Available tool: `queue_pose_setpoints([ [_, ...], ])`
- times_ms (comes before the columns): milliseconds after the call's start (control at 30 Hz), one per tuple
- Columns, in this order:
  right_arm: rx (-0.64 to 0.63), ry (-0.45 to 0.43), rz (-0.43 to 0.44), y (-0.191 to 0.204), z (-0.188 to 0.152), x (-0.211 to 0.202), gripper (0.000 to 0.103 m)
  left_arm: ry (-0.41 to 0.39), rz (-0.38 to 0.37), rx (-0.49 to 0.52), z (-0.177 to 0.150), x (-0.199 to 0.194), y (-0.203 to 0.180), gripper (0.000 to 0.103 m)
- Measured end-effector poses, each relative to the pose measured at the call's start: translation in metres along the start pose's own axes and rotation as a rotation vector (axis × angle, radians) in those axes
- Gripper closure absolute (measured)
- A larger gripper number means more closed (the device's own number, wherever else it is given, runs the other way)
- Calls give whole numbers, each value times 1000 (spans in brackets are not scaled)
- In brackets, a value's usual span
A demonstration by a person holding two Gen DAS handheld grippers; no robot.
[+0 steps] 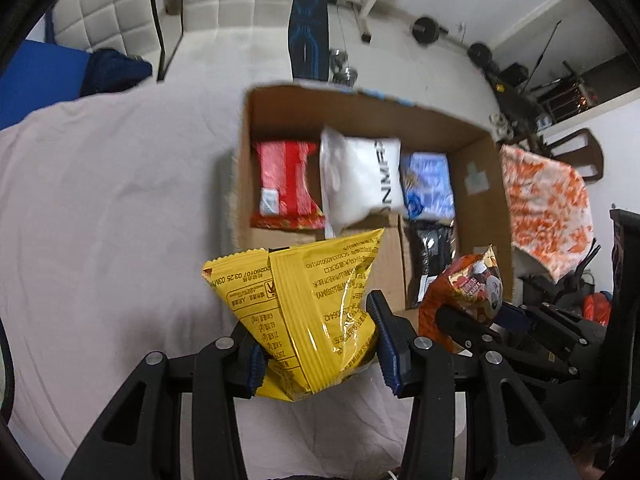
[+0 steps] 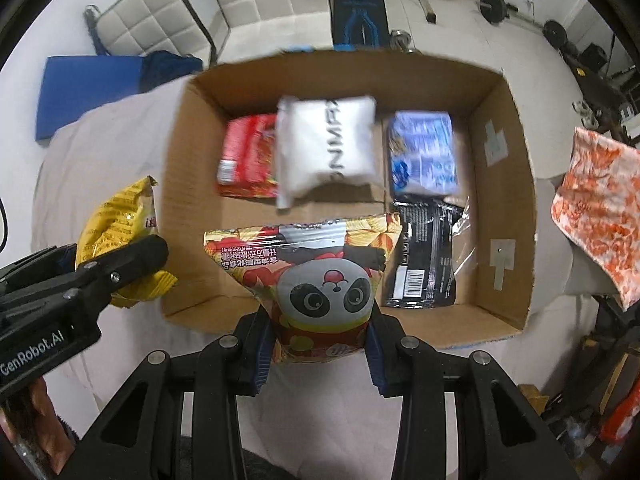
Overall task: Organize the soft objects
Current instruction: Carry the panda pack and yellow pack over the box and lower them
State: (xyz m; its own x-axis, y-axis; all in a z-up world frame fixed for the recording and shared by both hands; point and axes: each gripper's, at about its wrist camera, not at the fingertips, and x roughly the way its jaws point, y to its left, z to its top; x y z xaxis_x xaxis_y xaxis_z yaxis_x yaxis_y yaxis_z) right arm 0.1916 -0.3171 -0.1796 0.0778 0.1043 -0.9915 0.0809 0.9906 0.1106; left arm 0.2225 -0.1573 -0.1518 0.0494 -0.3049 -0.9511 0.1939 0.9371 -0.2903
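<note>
The left hand-held gripper (image 1: 316, 344) is clamped low on the yellow snack bag (image 1: 304, 304), above the bed's pale sheet (image 1: 100, 200); the right hand-held gripper (image 2: 318, 344) pinches the panda snack bag (image 2: 316, 276) over the cardboard box (image 2: 504, 200), at its near edge. Both slick, puffy bags could slip. Farther in, the white pouch (image 2: 324, 144) crowds the space.

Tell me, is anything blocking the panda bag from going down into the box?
Nothing visible does. The right claw holds the panda bag above the cardboard box, and the floor below it looks bare. The white pack and black pack lie beside that spot.
</note>
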Motion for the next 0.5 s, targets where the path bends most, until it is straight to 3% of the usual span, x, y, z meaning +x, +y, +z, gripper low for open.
queue_pose_setpoints([
  [300,31,85,26,-28,11,56,62,129,43,1,17,66,-13,61],
  [500,23,113,21,-34,15,74,62,162,75,5,18,87,-13,61],
])
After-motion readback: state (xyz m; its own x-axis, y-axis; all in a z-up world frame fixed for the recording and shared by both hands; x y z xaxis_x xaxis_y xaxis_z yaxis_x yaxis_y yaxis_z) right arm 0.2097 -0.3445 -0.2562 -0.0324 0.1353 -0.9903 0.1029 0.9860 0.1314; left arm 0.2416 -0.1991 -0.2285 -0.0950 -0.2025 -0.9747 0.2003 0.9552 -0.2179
